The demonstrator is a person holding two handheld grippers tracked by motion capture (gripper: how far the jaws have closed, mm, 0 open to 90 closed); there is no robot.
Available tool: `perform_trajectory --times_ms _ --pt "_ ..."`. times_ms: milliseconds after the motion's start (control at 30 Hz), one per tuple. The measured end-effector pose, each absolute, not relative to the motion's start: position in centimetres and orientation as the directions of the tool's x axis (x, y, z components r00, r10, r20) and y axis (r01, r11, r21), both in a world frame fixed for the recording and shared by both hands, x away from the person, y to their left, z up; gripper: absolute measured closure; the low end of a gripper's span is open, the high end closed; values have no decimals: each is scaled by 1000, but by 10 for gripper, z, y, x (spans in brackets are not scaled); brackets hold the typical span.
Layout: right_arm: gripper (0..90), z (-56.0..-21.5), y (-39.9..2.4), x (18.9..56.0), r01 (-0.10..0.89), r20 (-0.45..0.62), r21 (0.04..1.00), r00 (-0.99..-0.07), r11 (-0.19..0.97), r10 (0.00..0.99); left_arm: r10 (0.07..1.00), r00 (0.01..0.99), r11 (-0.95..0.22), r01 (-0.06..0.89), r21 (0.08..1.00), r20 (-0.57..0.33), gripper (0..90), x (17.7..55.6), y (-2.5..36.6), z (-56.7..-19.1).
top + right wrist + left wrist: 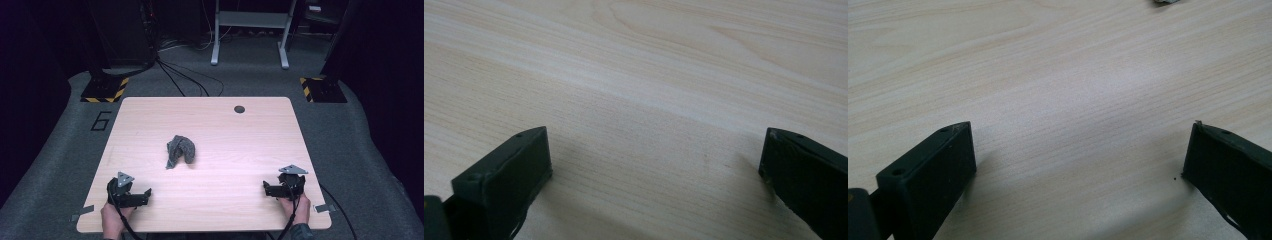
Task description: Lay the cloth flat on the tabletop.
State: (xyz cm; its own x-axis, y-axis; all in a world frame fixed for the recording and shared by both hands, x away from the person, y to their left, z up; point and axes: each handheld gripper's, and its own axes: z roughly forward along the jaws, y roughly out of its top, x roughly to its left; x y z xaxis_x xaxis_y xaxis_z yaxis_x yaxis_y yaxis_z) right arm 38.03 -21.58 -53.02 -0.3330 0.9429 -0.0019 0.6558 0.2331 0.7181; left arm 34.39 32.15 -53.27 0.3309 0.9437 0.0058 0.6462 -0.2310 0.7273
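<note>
Grey cloth bunched mid-table. Left gripper well off toward the cloth's near-left, right gripper near-right; both down at table level, jaws spread wide, holding nothing.

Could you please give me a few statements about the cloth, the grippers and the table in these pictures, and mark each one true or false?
1. A crumpled grey cloth lies near the middle of the wooden table. True.
2. The left gripper is clamped on the cloth. False: its jaws stand wide apart over bare wood, well short of the cloth.
3. The right gripper is open and holds nothing. True.
4. The cloth is spread out flat. False: it is bunched into a heap.
5. A small dark round hole sits near the table's far edge. True.
6. Both grippers are at the far side of the table. False: they are near the person's edge.
</note>
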Motion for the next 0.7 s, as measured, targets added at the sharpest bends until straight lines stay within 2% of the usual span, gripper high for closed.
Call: perform_trajectory --times_ms 700 --pt "0 -530 -215 383 653 0 719 -340 236 940 944 330 -232 657 717 3 0 346 323 -531"
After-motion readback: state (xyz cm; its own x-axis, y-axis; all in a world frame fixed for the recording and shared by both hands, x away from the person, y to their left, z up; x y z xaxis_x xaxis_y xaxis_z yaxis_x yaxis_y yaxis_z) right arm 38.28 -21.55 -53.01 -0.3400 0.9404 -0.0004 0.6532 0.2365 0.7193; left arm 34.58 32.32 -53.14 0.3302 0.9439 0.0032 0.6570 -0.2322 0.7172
